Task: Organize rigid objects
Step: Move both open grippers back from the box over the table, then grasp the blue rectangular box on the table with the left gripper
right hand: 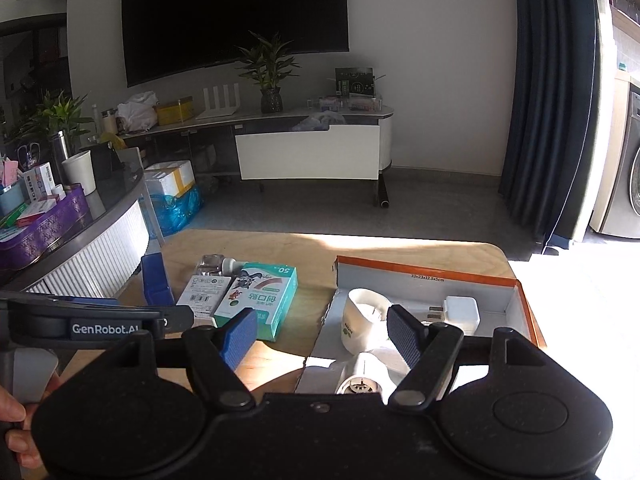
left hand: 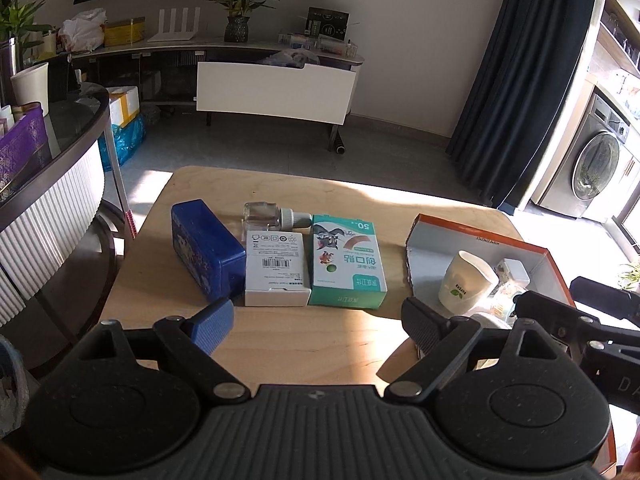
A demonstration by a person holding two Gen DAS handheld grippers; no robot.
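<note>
- Worktop (left hand: 280, 352): pale wood with rounded corners, part in sun, part in shade; bears every item listed below.
- Cardboard tray (right hand: 520, 300): orange-edged, white inside, at about 3 o'clock on the worktop; judged to be the collecting box.
- Tray contents, already stowed: white cup (right hand: 362, 322) lying tilted with a green leaf mark; white plug adapter (right hand: 460, 312) at the tray's 1 o'clock corner; a white rounded appliance (right hand: 360, 376) at its 6 o'clock end, kind not clear.
- Items outside the tray, in a row at about 10 o'clock on the worktop, touching or just beside one another:
- Blue tin (left hand: 206, 248), farthest from the tray.
- White barcode box (left hand: 276, 270), against the tin.
- Clear glass bottle (left hand: 266, 220), lying on its side at the white box's 12 o'clock end.
- Teal plaster box (left hand: 348, 264), nearest the tray but apart from it.
- Left tool (left hand: 316, 324): fingers spread wide, nothing between them, hovering short of the row.
- Right tool (right hand: 324, 334): fingers likewise apart and empty, hanging over the tray's near end.
- Progress, as judged: roughly halfway; three things boxed, four left to move, none gripped at present.
</note>
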